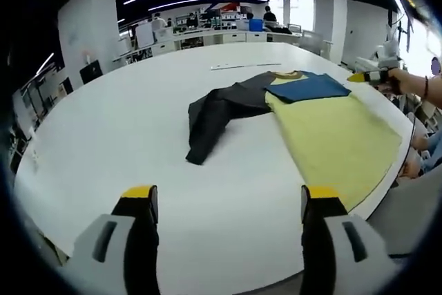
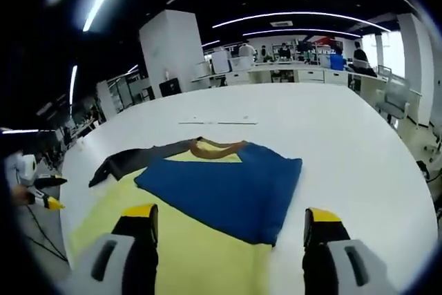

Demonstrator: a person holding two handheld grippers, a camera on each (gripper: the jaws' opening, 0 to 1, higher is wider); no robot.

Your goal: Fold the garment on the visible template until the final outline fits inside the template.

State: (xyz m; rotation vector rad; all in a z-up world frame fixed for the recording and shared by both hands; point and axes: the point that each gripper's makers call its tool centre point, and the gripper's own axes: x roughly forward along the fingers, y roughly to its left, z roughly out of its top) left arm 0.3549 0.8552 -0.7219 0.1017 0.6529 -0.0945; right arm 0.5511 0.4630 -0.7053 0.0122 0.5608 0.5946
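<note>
A yellow rectangular template (image 1: 335, 139) lies on the white table (image 1: 138, 122) near its right edge. The garment lies partly on it: a blue part (image 1: 307, 88) is folded over the template's far end, and a dark grey part (image 1: 217, 112) sprawls off the template onto the table. A brown collar (image 2: 217, 147) shows at the top of the blue part (image 2: 228, 191). My left gripper (image 1: 230, 195) hovers open over bare table, well short of the garment. Over the template (image 2: 207, 253), just before the blue fold's edge, my right gripper (image 2: 231, 213) is open and holds nothing.
The right gripper (image 1: 369, 77), held by a hand, shows at the table's far right edge. A thin strip (image 2: 217, 122) lies on the table beyond the garment. Desks, pillars and people stand in the room behind the table.
</note>
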